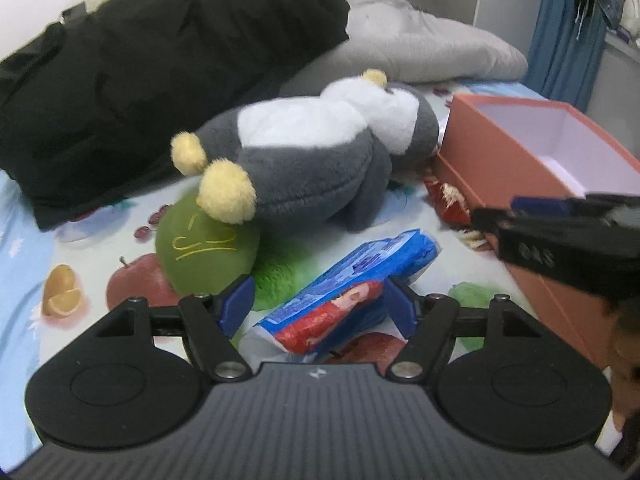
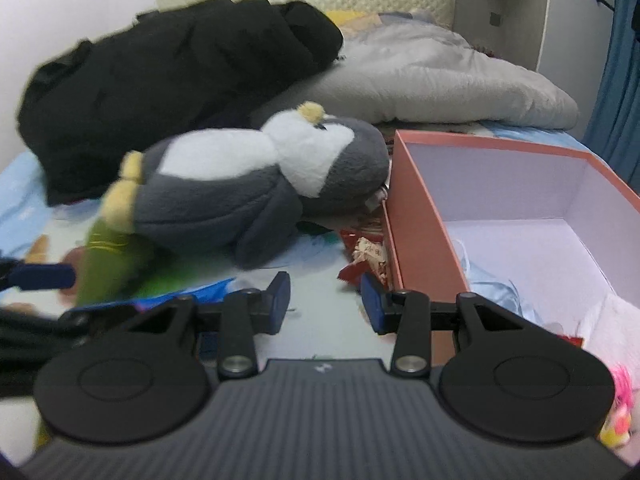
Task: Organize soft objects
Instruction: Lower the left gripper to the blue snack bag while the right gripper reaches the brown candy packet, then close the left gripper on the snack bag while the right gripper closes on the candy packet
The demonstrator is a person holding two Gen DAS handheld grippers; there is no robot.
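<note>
A plush penguin (image 1: 312,152) lies on its back on the bed (image 1: 24,240), its long axis running from the yellow feet at the near left to the head at the far right, beak up. The head ends just beside the far corner of the box (image 1: 500,168). Under the feet lies a green plush (image 1: 204,248), touching them.

A blue packet (image 1: 348,292) lies slantwise on the sheet, its long axis running from the near left to the far right. Its near end sits between the fingers (image 1: 236,304) of the left gripper (image 1: 318,304), which stand apart on either side of it; the right-hand pad looks to be at its edge, the left-hand one clear of it, so it is not gripped.

The right gripper (image 2: 326,304) hovers over bare sheet just left of the box, its fingers (image 2: 280,300) partly apart with nothing between them. In the left wrist view it reaches in from the right, in front of the box wall.

The box is orange outside and white inside, open at the top, its long side running away from the cameras. In its near end lie pale blue cloth (image 2: 492,288) and something white (image 2: 612,332); the far end is bare. A red wrapper (image 2: 366,260) lies on the bed against the box's left wall.

Behind the penguin a black garment (image 1: 160,80) is heaped at the left, and a grey quilt (image 1: 420,44) lies at the right.
</note>
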